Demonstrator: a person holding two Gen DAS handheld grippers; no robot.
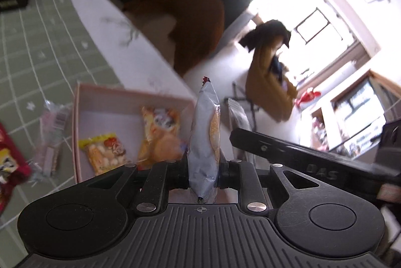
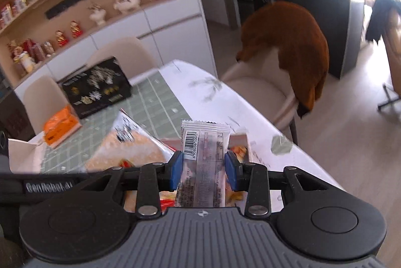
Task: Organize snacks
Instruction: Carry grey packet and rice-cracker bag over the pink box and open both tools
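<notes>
My left gripper (image 1: pixel 203 174) is shut on a silver-grey snack packet (image 1: pixel 205 140) held edge-on and upright, above the near right corner of a pink open box (image 1: pixel 80 117). Two yellow snack packs (image 1: pixel 106 152) (image 1: pixel 163 132) lie inside that box. My right gripper (image 2: pixel 203 169) is shut on a clear wrapped snack bar with a barcode (image 2: pixel 204 157), its blue pads (image 2: pixel 175 170) pressing both long edges. It hangs over the pink box's edge (image 2: pixel 246 145), beside a large orange-and-white snack bag (image 2: pixel 130 150). The right gripper's black arm (image 1: pixel 300 160) crosses the left wrist view.
A green grid mat (image 1: pixel 37 47) covers the white marble table (image 2: pixel 225 102). A clear wrapped snack (image 1: pixel 51 140) and a red bag (image 1: pixel 7 162) lie left of the box. A black carton (image 2: pixel 97 87) and an orange pack (image 2: pixel 60 127) stand farther back. A chair with a brown coat (image 2: pixel 288 49) is at the table's edge.
</notes>
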